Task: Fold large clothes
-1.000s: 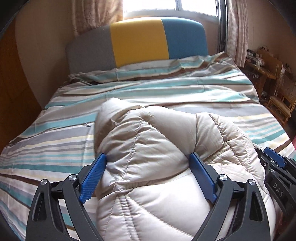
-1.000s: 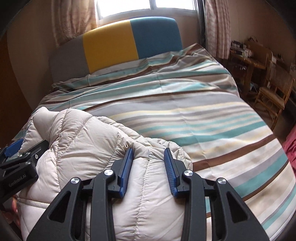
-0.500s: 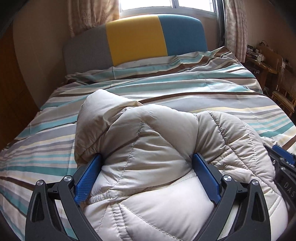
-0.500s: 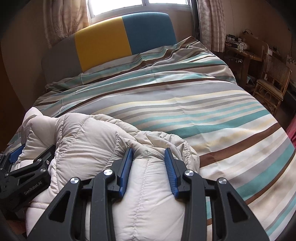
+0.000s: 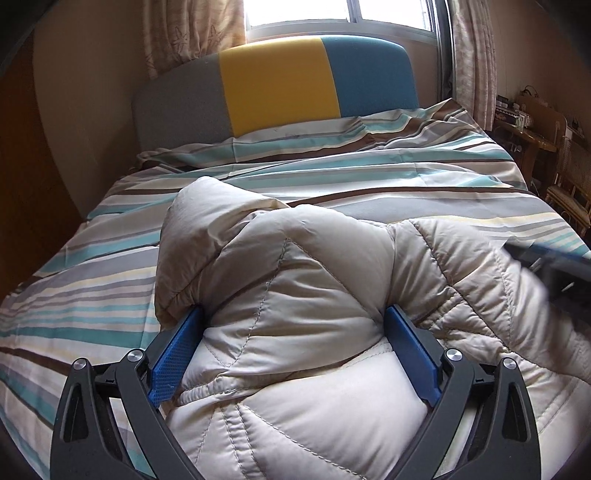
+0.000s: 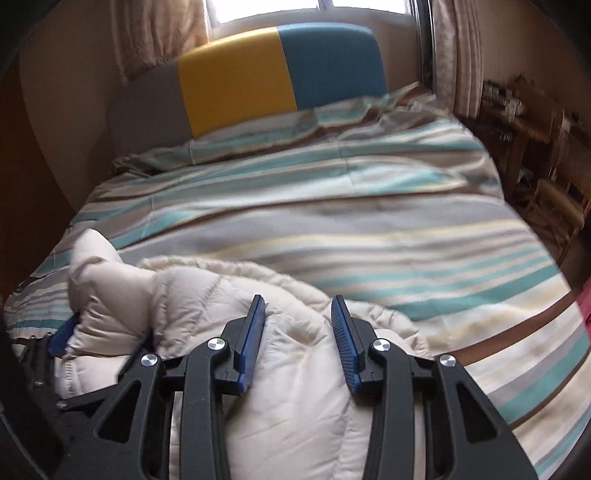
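Left gripper [image 5: 295, 354] spread wide, puffy quilted beige jacket [image 5: 295, 295] bulging between blue pads (squeeze unclear). Right gripper [image 6: 298, 330] jaws parted, just widening, above cream lining. Jacket heaped on striped duvet [image 5: 369, 173]; padded colour-block headboard [image 5: 277, 85] beyond.

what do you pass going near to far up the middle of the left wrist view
left gripper → puffy cream jacket → striped duvet → yellow headboard panel → window

Right tool [image 5: 554, 269] blurred, cut off at edge
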Available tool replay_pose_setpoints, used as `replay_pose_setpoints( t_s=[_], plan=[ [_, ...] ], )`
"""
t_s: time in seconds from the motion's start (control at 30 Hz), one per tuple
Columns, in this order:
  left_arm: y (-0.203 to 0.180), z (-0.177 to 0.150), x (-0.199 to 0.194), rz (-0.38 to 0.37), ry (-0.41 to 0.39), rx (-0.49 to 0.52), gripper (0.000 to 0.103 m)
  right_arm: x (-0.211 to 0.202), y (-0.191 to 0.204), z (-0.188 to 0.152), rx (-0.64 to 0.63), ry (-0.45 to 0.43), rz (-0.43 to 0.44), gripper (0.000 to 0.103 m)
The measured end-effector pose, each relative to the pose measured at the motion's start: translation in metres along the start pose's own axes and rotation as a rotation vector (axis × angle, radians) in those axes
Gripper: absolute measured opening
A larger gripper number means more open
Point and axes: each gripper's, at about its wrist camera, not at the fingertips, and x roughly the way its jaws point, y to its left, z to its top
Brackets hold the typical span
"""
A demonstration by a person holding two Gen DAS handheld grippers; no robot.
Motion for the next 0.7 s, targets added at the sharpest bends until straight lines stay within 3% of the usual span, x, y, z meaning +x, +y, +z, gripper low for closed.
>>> replay_pose_setpoints(
  t_s=[0.3, 0.4, 0.47, 0.5, 0.53, 0.6, 0.7],
  plan=[
    [0.0, 0.002, -0.001, 0.014, 0.018, 0.0, 0.096, 0.019, -0.004, -0.015, 0.015, -0.057, -0.035, 0.038],
    [0.001, 0.009, -0.009, 0.013, 0.087, -0.003, 0.097, 0.015, -0.008, -0.017, 0.036, -0.068, -0.029, 0.038],
    [0.008, 0.016, -0.019, -0.007, 0.144, -0.083, 0.097, 0.01, -0.009, -0.018, 0.049, -0.077, -0.035, 0.038],
    [0.015, 0.017, -0.029, -0.026, 0.149, -0.186, 0.097, 0.004, -0.012, -0.02, 0.064, -0.092, -0.031, 0.038],
    [0.019, 0.017, -0.035, -0.046, 0.146, -0.252, 0.097, -0.002, -0.015, -0.022, 0.084, -0.108, -0.019, 0.039],
    [0.018, 0.013, -0.039, -0.05, 0.126, -0.283, 0.097, -0.015, -0.023, -0.028, 0.138, -0.127, 0.007, 0.041],
    [0.006, -0.005, -0.033, 0.003, 0.058, -0.184, 0.1, -0.033, -0.033, -0.036, 0.185, -0.124, 0.027, 0.045]
  ],
)
